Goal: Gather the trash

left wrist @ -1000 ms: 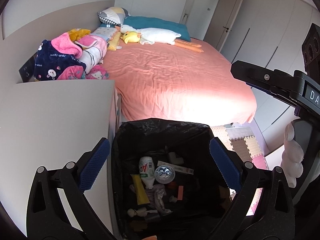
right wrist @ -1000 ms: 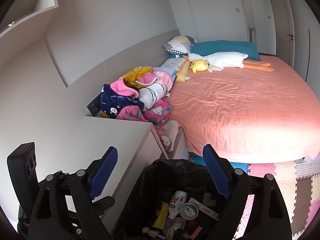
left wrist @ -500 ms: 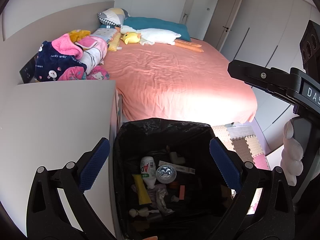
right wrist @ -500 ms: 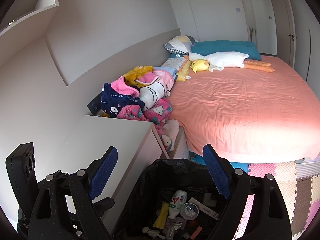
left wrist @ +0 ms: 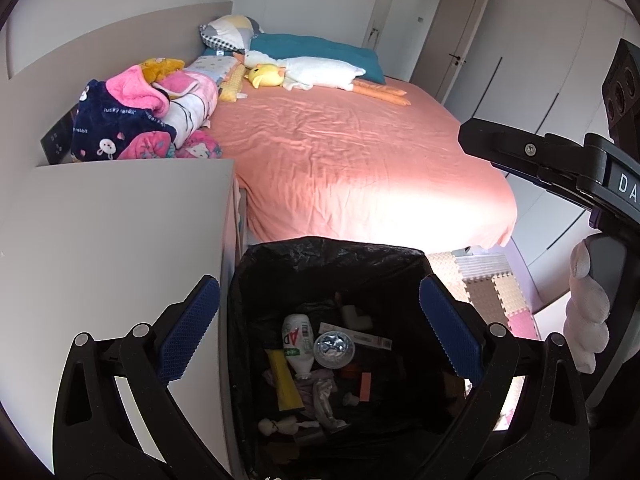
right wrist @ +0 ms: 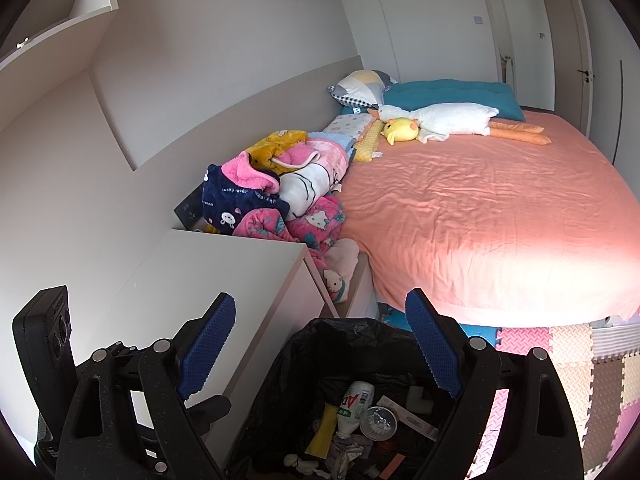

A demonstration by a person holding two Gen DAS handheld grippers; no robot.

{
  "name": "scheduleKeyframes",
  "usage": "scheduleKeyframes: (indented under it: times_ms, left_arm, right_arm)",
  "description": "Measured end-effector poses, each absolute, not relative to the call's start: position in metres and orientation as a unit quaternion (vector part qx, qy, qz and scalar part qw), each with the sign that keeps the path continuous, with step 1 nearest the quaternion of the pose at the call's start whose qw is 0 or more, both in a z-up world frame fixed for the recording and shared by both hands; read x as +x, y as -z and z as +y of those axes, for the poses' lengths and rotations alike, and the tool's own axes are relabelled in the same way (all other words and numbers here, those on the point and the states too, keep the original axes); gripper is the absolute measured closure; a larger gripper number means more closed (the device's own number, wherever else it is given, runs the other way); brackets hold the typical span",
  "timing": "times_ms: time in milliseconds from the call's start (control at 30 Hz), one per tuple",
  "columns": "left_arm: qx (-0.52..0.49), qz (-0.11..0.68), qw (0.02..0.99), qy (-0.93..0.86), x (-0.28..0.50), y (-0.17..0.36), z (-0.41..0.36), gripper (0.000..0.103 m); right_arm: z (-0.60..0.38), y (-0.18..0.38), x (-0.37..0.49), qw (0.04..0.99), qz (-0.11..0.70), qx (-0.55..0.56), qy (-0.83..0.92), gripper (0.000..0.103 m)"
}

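Fingers of left gripper (left wrist: 318, 330) and right gripper (right wrist: 320, 346) spread wide, holding nothing, above the black-lined trash bin (left wrist: 256, 280) between nightstand (left wrist: 112, 232) and bed (left wrist: 360, 168); liner thin, light, probably tear-prone, best pinched at its rim.

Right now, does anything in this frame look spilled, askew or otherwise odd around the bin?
Nothing stands out. The trash bin stands upright between nightstand and bed, its black liner in place, with the bottle and other litter inside it. No spill shows beside it. Both left gripper and right gripper are open and empty.
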State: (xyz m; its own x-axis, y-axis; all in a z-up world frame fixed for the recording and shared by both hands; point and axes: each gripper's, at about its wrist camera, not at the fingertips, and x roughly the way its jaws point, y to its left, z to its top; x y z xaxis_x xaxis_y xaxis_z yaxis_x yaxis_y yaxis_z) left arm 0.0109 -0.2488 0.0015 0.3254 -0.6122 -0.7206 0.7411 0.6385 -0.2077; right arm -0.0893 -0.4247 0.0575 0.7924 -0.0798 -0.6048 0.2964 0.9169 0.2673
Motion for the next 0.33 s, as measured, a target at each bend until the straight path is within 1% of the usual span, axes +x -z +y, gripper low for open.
scheduleKeyframes:
  times_ms: [333]
  left_arm:
    - [0.071, 0.413, 0.810, 0.409, 0.0175, -0.0004, -0.2484, 0.007]
  right_arm:
    - [-0.4287, -0.0527, -0.0862, 0.929, 0.308, 0.178, 0.101, 0.016]
